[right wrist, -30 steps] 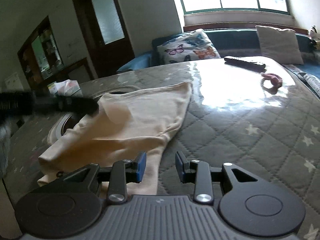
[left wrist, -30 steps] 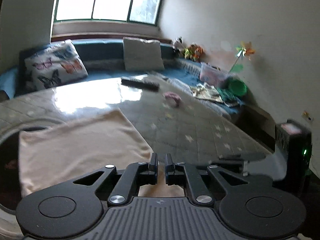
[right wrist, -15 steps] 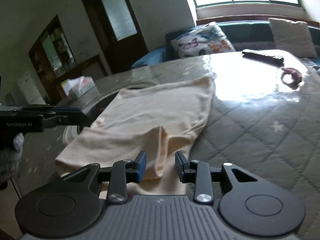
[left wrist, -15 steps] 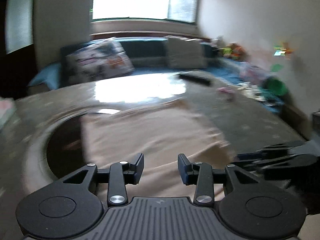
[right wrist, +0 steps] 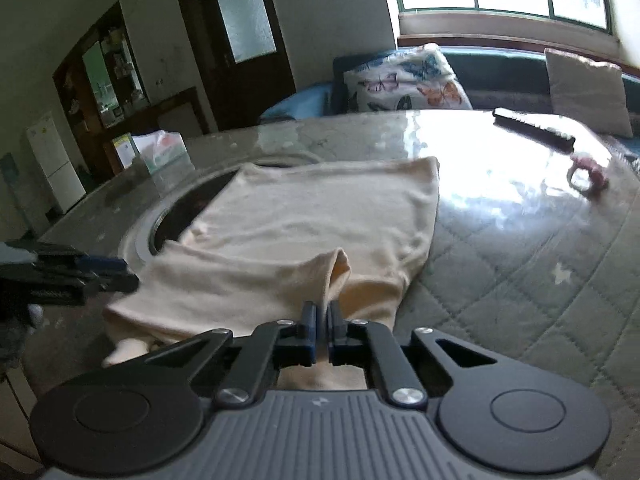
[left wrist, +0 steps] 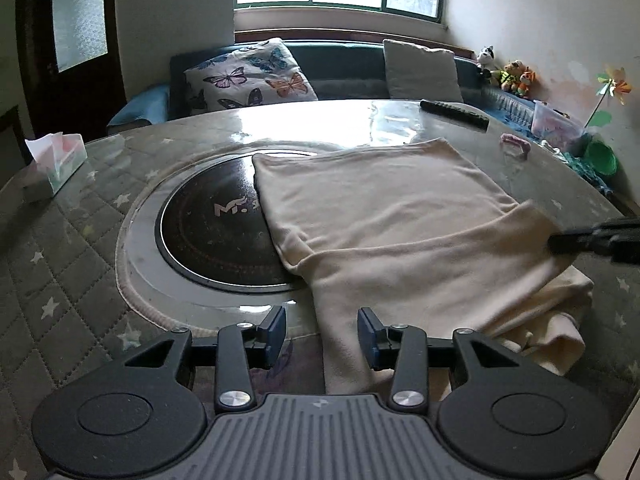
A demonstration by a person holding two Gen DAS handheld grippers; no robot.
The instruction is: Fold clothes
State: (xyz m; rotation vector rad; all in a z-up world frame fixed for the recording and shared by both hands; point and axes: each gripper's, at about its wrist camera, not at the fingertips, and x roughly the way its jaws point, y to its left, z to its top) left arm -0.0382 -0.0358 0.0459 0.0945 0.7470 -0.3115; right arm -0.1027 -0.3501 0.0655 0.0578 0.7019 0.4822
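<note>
We see a cream garment [left wrist: 384, 216] lying spread on the round table [left wrist: 80, 280], which is covered with a quilted star-print cloth under a glossy clear sheet. The garment's far-left part overlaps the dark round cooktop [left wrist: 216, 236] set into the table's middle, and its near portion is folded over into a thicker band with a bunched end at the near right.

Our left gripper [left wrist: 322, 334] hangs just above the near edge of the garment with its jaws spread wide and holding nothing. The garment's left edge runs between the two fingers, so the right finger sits over fabric and the left finger over bare table.

Our right gripper [right wrist: 321, 318] has its jaws pressed together on a raised pinch of the cream garment [right wrist: 304, 232]; the fabric stands up in a small tented fold just beyond the fingertips. In the left wrist view the right gripper [left wrist: 560, 242] meets the garment at its right edge.

Elsewhere on the table we see a tissue box [left wrist: 56, 160] at the left, a dark remote control [left wrist: 454, 114] at the far side, and a small pink object [left wrist: 516, 145] near it. Behind the table stands a sofa with a butterfly-print cushion [left wrist: 250, 78] and a plain grey cushion [left wrist: 422, 70].
</note>
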